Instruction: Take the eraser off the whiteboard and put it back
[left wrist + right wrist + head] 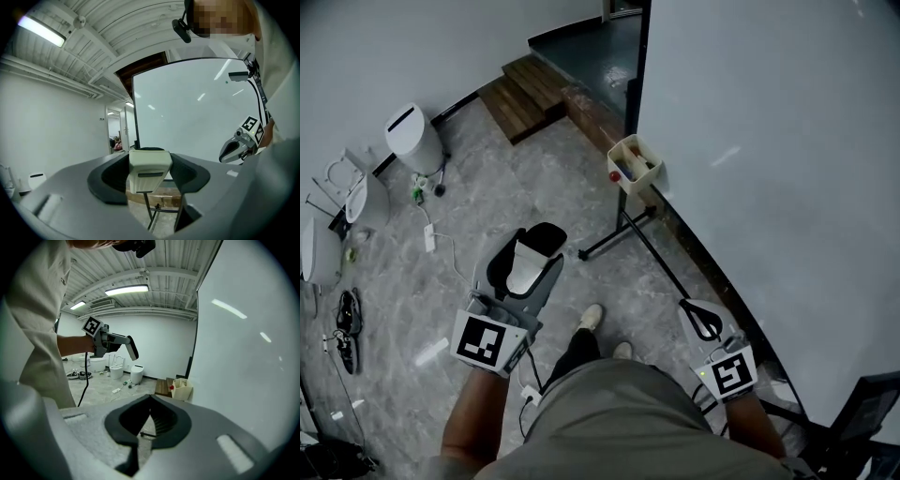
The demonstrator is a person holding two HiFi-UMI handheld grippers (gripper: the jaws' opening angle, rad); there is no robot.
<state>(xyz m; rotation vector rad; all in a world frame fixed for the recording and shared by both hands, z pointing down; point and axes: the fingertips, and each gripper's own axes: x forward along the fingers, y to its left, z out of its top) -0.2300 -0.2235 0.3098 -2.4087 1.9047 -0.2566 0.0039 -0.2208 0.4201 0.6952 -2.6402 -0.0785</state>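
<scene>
1. Well, a cream box (635,164) hangs at the lower edge of the whiteboard (769,187), at 12 o'clock from the person's shoe (591,317). A red thing (615,175) sits at its 9 o'clock end, and the other small things inside are too small to tell
2. In the right gripper view the same box (183,389) stands at 1 o'clock from the jaws, just beside the board, with the red thing (172,387) on its 9 o'clock side
3. The eraser (525,267) is off the whiteboard, clamped between the jaws of the left gripper (530,246), which stand wide on its two sides. In the head view it is well apart from the board, at 9 o'clock from it
4. In the left gripper view the pale eraser (149,169) fills the gap between the dark pads and rises above them, with the whiteboard (187,108) beyond at 12 to 1 o'clock
5. The right gripper (701,319) is near the board's lower edge, at 3 o'clock from the shoe, its jaws closed together on nothing
</scene>
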